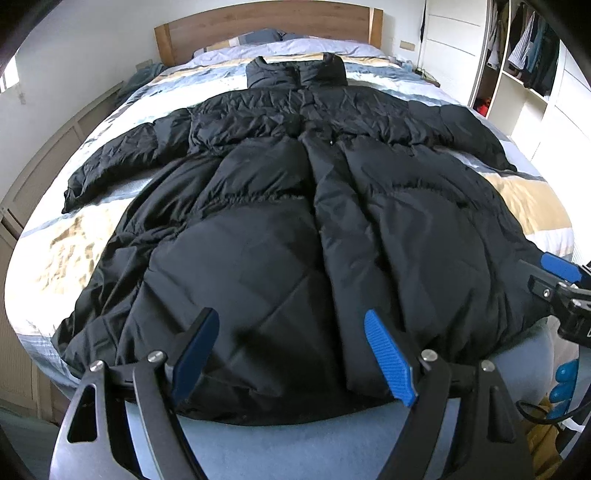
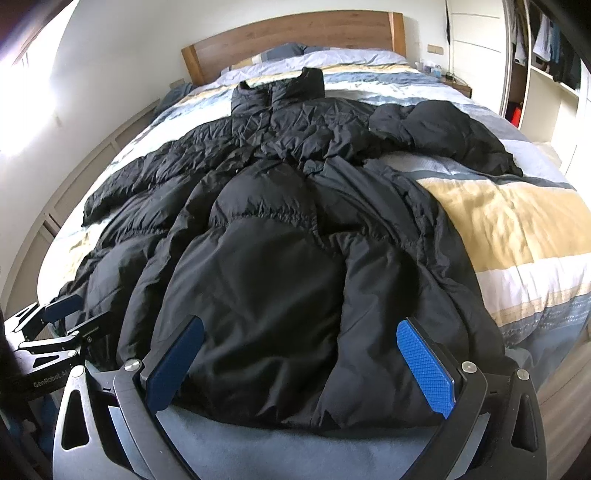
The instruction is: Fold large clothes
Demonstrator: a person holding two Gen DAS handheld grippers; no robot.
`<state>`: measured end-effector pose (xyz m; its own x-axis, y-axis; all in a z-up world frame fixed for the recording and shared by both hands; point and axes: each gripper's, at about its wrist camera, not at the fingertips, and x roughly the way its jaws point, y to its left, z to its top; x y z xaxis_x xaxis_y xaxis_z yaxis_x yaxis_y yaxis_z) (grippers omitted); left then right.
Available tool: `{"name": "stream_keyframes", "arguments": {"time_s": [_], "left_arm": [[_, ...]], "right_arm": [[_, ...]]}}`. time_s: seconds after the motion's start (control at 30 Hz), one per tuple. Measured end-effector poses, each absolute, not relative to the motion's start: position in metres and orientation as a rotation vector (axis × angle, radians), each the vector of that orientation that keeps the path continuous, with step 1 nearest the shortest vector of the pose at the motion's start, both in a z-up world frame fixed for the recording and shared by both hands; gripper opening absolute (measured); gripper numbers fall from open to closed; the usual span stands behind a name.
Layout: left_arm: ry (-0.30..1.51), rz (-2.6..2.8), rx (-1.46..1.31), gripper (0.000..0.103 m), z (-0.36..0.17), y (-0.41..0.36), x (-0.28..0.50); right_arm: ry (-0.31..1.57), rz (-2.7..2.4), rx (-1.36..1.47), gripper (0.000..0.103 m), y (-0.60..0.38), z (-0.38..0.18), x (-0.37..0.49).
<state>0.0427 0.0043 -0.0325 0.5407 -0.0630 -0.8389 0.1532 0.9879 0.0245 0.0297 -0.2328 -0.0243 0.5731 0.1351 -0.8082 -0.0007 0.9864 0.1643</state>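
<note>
A long black puffer coat (image 1: 295, 206) (image 2: 280, 236) lies face up on the bed, collar toward the headboard, both sleeves spread out sideways and its hem at the foot edge. My left gripper (image 1: 291, 325) hovers open just above the hem, left of centre, with nothing between its blue pads. My right gripper (image 2: 301, 332) is open too, above the hem's right part. In the left wrist view the right gripper (image 1: 561, 273) shows at the right edge. In the right wrist view the left gripper (image 2: 70, 314) shows at the left edge.
The bed carries a striped blue, white and tan duvet (image 2: 517, 221) with pillows by a wooden headboard (image 1: 266, 26). An open wardrobe (image 1: 528, 62) with hanging clothes stands to the right. Panelled wall and window light lie to the left.
</note>
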Motion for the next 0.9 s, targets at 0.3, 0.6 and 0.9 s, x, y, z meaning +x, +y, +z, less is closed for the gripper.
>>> {"name": "stream_keyframes", "arguments": {"time_s": [0.3,0.6,0.9], "left_arm": [[1.048,-0.148,0.017,0.081,-0.040,0.018,0.049],[1.024,-0.101,0.052,0.081,-0.031,0.022,0.063],[0.963,-0.066,0.073,0.081,-0.005,0.031,0.094]], "right_arm": [[1.011,0.092,0.189,0.103,-0.231,-0.030,0.032],[0.991,0.095,0.186,0.103,-0.233,-0.018,0.043],[0.933,0.066,0.186,0.103,-0.249,0.011,0.080]]}}
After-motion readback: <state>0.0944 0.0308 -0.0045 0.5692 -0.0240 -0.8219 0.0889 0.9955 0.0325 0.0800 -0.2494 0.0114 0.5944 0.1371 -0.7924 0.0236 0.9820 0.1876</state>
